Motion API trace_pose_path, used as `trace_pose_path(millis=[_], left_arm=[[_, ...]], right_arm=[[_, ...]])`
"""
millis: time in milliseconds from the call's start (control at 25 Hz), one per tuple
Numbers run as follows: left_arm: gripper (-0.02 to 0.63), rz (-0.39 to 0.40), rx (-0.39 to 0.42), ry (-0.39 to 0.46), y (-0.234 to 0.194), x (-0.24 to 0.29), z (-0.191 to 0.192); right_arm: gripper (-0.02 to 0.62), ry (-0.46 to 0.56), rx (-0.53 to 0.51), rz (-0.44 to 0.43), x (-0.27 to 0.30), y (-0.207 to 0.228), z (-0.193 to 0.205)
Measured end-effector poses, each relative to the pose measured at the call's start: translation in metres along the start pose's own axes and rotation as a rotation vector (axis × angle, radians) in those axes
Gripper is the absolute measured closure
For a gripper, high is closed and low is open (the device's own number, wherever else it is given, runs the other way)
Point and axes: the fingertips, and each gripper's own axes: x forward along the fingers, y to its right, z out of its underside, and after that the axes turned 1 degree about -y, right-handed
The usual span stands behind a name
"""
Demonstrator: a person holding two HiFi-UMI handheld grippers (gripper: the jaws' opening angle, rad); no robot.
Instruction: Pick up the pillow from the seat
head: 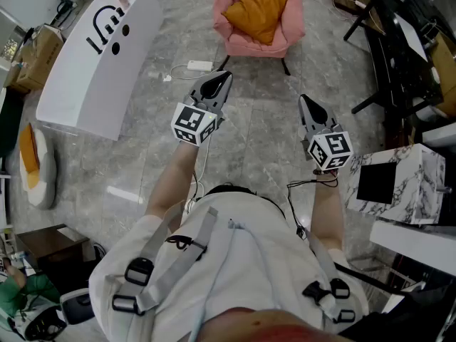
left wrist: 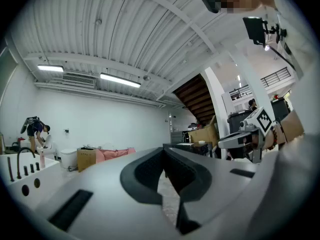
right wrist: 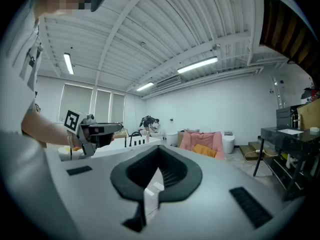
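Both the left tongs (head: 221,78) and the right tongs (head: 305,101) are closed tight with nothing between their jaws, pointing about level in the air, well apart from the orange pillow (head: 258,9), which lies on the seat of the pink armchair (head: 293,28) ahead.

A long white cabinet (head: 92,63) with a black logo stands on the grey stone floor (head: 256,134) at left, with a cardboard box (head: 35,52) just beside it. A white power strip (head: 199,66) lies on the floor, seemingly trailing a cable. At right stand a black table (head: 388,52) and a marble-patterned block (head: 410,184).
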Motion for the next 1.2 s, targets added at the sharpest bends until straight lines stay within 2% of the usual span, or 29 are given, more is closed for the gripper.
trace_pose_path(millis=[440,640,840,1200], left_arm=[[0.598,0.015,-0.003,-0.021,-0.005,0.000,0.002],[0.598,0.026,-0.030,-0.026,-0.013,-0.005,0.004],[0.598,0.028,-0.062,-0.051,-0.023,-0.009,0.012],[0.580,0.046,-0.057,-0.070,-0.034,-0.022,0.022]], right_arm=[[0.581,0.002,0.019,-0.008,0.007,-0.010,-0.001],[0.581,-0.010,0.020,0.007,0.013,-0.017,0.001],[0.580,-0.012,0.093,0.011,0.018,-0.021,0.006],[0.578,-0.032,0.101,0.031,0.026,-0.039,0.017]])
